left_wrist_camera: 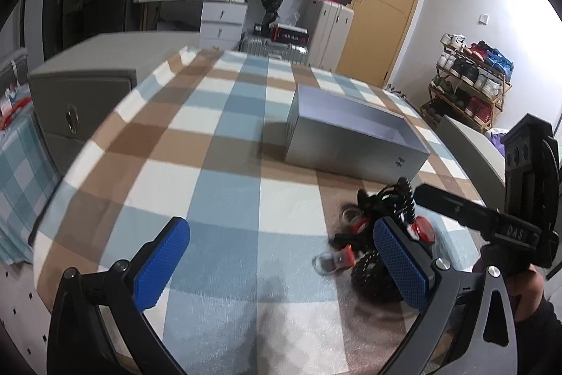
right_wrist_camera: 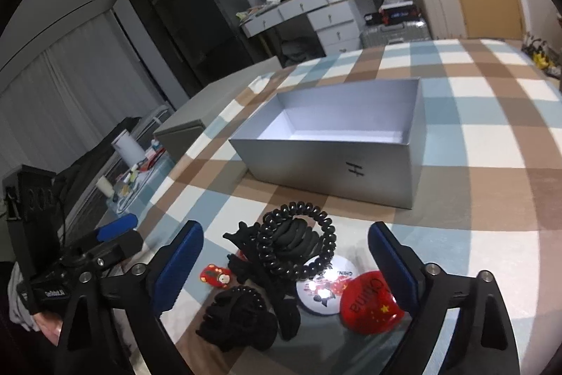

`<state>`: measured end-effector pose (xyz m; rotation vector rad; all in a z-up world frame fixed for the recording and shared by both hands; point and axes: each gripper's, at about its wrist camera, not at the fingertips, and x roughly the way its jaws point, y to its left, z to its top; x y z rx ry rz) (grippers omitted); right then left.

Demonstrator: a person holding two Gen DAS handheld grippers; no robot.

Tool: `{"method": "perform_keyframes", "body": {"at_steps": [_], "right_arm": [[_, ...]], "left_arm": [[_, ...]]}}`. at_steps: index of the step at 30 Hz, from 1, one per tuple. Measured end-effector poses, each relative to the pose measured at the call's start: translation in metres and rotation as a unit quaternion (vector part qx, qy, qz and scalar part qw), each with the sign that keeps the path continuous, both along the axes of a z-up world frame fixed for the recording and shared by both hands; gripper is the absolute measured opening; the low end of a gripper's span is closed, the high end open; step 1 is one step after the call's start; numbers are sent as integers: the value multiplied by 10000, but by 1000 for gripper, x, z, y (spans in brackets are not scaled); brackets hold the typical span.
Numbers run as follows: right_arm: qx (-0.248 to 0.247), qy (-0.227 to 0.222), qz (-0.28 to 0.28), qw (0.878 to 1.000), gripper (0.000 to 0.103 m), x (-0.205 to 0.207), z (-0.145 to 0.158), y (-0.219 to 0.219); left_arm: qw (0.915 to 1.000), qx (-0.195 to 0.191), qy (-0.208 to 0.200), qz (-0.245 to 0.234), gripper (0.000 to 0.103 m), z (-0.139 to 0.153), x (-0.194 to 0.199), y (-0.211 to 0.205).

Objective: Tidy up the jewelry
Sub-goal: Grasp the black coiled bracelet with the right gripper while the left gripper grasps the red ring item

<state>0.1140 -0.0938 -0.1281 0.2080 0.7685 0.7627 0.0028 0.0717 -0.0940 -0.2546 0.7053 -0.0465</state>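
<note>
My right tongs (right_wrist_camera: 285,264) stand spread over the jewelry pile (right_wrist_camera: 281,273), pinching nothing. My left tongs (left_wrist_camera: 281,264) are spread too, pile beside the right pad. The grey box (right_wrist_camera: 337,143) sits just behind on the checked cloth (right_wrist_camera: 474,199).

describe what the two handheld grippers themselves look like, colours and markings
Both the left gripper and the right gripper have black angular frames with silver bolts and blue textured finger pads. White lettering marks each body. A dark sleeve shows behind one.

Both claws (left_wrist_camera: 277,266) (right_wrist_camera: 285,267) match — black frames, silver screws, blue textured pads (right_wrist_camera: 181,266).
</note>
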Motion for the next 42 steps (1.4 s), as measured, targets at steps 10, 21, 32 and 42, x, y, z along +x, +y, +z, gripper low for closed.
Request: {"method": "perform_keyframes", "body": {"at_steps": [10, 21, 32, 42], "right_arm": [[139, 513, 172, 9984, 66, 21, -15, 5], [569, 165, 195, 9981, 41, 8, -8, -6], [732, -164, 288, 9968, 40, -2, 0, -8], [954, -181, 260, 9949, 41, 0, 0, -15]], "left_arm": [[9970, -410, 328, -562, 102, -7, 5, 1], [9923, -297, 722, -963, 102, -15, 20, -10], [9856, -91, 1149, -1240, 63, -25, 31, -25], [9831, 423, 1220, -1301, 23, -23, 29, -42]]}}
